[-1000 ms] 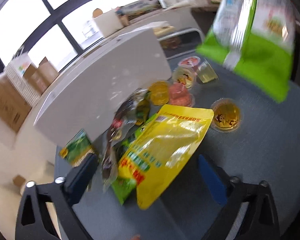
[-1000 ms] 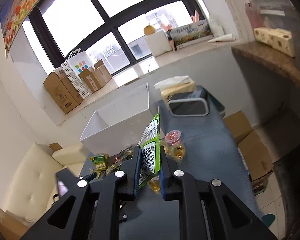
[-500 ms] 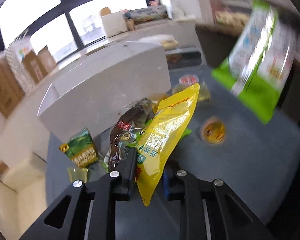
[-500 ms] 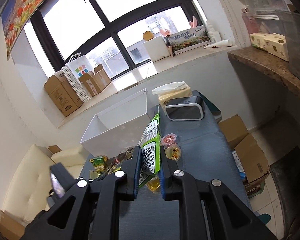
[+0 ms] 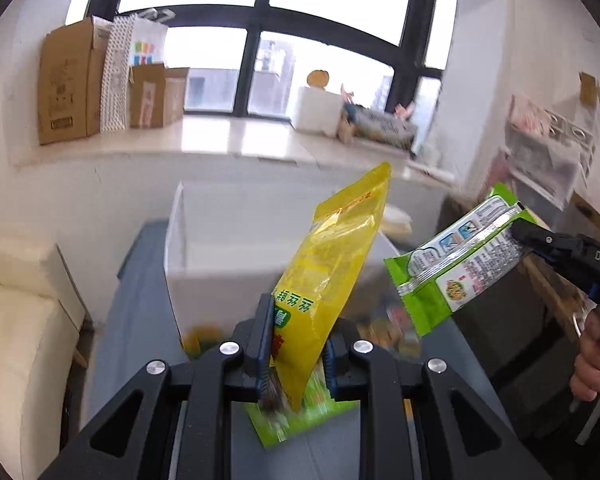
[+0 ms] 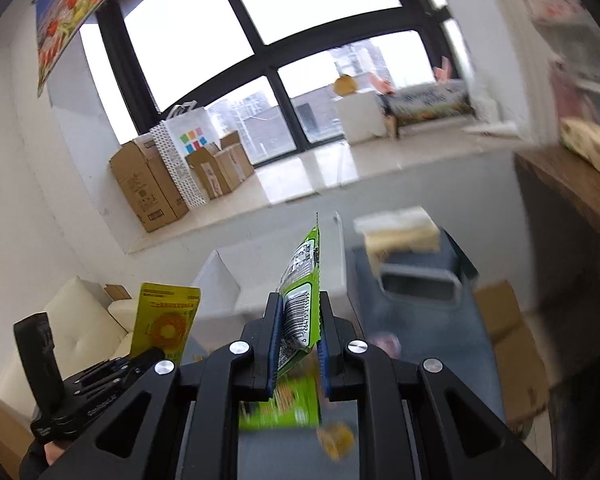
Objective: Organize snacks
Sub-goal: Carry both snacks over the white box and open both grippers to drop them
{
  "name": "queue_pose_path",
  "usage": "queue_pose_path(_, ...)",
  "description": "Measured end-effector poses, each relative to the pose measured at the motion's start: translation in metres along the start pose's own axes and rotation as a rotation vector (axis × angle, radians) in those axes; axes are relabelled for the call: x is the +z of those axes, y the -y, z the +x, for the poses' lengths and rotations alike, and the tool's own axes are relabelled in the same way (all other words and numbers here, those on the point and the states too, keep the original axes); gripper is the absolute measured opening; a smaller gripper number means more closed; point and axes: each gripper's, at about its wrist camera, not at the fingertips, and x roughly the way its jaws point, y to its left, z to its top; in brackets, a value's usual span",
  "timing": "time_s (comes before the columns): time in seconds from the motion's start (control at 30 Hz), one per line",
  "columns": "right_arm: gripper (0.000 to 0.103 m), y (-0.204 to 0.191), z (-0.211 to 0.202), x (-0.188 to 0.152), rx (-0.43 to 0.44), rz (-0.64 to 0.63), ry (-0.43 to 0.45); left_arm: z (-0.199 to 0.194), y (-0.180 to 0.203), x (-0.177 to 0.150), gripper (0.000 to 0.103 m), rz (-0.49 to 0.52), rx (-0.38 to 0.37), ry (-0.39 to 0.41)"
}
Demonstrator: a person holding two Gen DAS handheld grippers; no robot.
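My left gripper (image 5: 296, 340) is shut on a yellow snack bag (image 5: 332, 264) and holds it upright in the air before the white bin (image 5: 204, 248). My right gripper (image 6: 298, 340) is shut on a green snack bag (image 6: 300, 304), also lifted. In the left wrist view the green bag (image 5: 456, 264) hangs at the right in the right gripper (image 5: 518, 236). In the right wrist view the yellow bag (image 6: 164, 320) and left gripper (image 6: 140, 360) are low at the left. The white bin (image 6: 228, 284) lies behind both bags.
More snacks lie blurred on the blue-grey table (image 5: 140, 320), with a green packet (image 5: 304, 416) under my left gripper. A tissue box (image 6: 400, 232) and a grey device (image 6: 420, 284) stand at the table's far right. A cream sofa (image 5: 16, 320) is at the left.
My left gripper closed on the yellow bag and lifted it upright off the table. My right gripper kept hold of the green bag and both swung toward the bin.
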Motion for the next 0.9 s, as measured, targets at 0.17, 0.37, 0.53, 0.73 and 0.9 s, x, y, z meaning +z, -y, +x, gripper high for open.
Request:
queue_pose_path(0.17,0.016,-0.017,0.058,0.046,0.014,-0.07,-0.028,0.045,-0.019,0.046,0.023,-0.023,0.003,-0.013)
queue_pose_path(0.37,0.016,-0.036,0.115,0.074,-0.017,-0.123,-0.065,0.094,-0.032,0.076,0.023,-0.049,0.022,-0.048)
queue_pose_path(0.53,0.018,-0.04,0.149,0.08,-0.022,-0.139,-0.104,0.121,-0.043,0.08,0.025,-0.05,0.03,-0.097)
queue_pose_path(0.73,0.083,-0.034,0.175,0.074,-0.069,-0.147,-0.122,0.127,-0.056,0.076,0.097,-0.044,0.137,-0.049)
queue_pose_path(0.9,0.085,-0.027,0.168,0.071,-0.09,-0.161,-0.089,0.118,-0.053,0.077,0.097,-0.009,0.128,-0.037)
